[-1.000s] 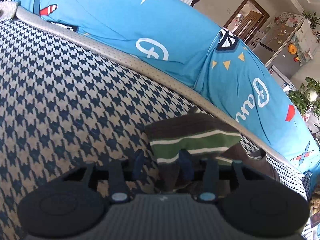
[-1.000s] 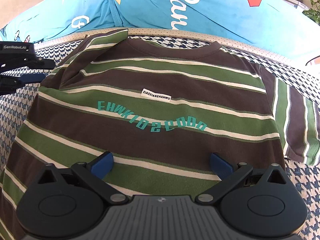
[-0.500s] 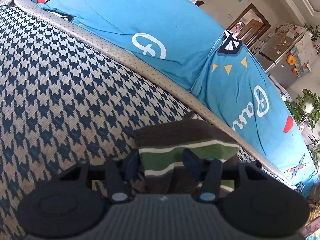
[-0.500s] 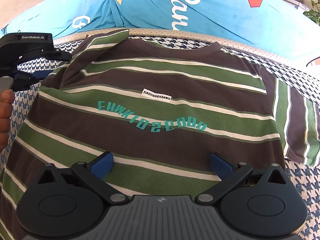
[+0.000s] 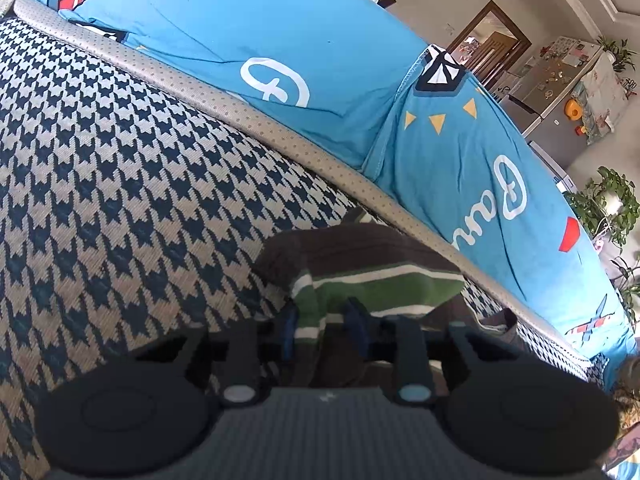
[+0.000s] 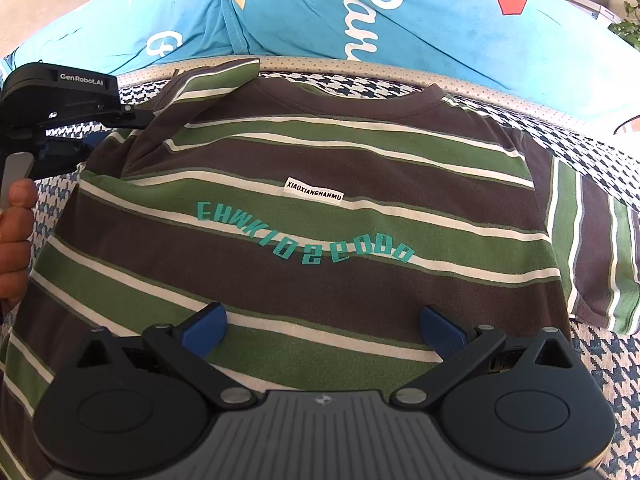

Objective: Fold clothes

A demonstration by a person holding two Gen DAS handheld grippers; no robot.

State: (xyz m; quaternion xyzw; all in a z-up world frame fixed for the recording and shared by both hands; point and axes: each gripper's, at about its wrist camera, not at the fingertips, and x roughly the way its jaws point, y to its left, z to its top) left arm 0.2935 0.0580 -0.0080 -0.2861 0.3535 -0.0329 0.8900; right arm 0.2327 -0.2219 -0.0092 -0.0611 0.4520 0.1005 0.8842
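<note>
A brown, green and white striped T-shirt (image 6: 320, 216) lies flat on the houndstooth cushion, chest print up, collar at the far side. Its left sleeve (image 5: 360, 276) is bunched between the blue pads of my left gripper (image 5: 322, 326), which is shut on it. From the right wrist view the left gripper (image 6: 100, 140) sits at the shirt's left shoulder and the sleeve is folded in over the shoulder. My right gripper (image 6: 322, 328) hovers open over the shirt's lower half, holding nothing. The right sleeve (image 6: 592, 240) lies spread out flat.
The houndstooth cushion (image 5: 120, 184) has a beige piped edge (image 5: 256, 120) at the back. Blue printed pillows (image 5: 280, 52) stand behind it, also in the right wrist view (image 6: 400, 20). A fridge and potted plants (image 5: 604, 204) are far off on the right.
My left gripper has closed its jaws on the left sleeve and drawn it inward over the shoulder. The right gripper has stayed still and open.
</note>
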